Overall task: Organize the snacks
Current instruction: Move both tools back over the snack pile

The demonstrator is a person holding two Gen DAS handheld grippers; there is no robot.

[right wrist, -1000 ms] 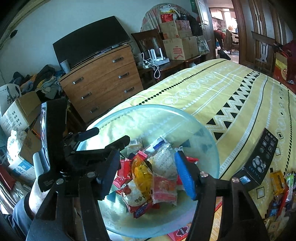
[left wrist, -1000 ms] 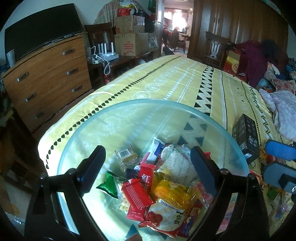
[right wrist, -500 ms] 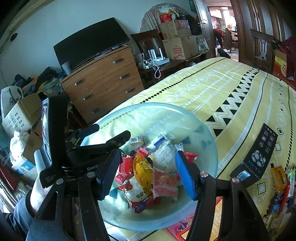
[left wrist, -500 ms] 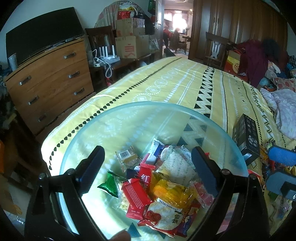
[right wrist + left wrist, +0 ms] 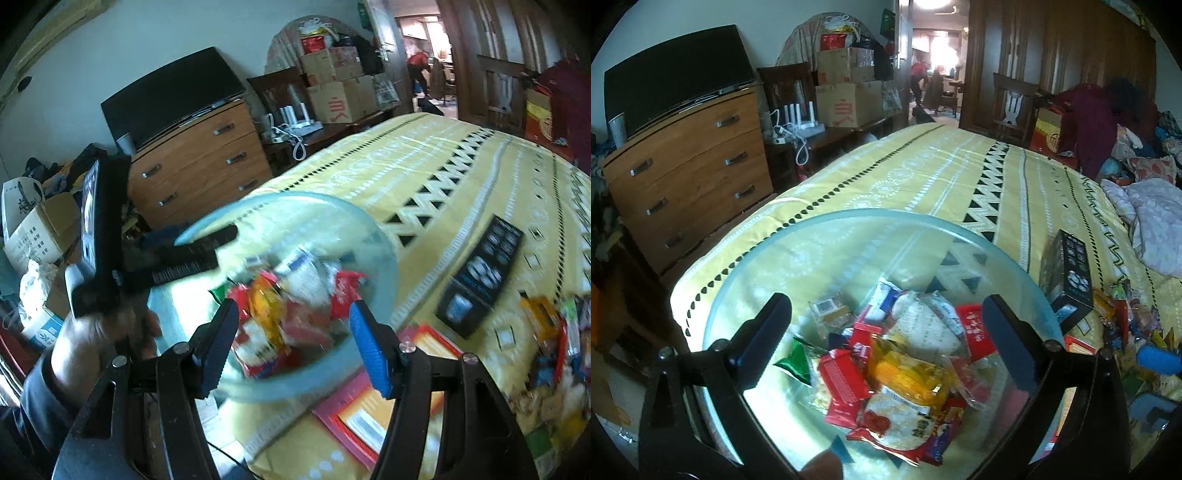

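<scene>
Bowl of snacks on bed: under your left gripper, jaws opening, empty. Loose snacks lie right, nearer your right gripper, jaws half-open, empty.

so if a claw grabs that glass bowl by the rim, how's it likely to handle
The glass bowl looks smooth and glossy, so probably slippery. Its thick rim and pile of snack packets suggest it is heavy. It sits near the bed edge, so a slip could break it.
</scene>
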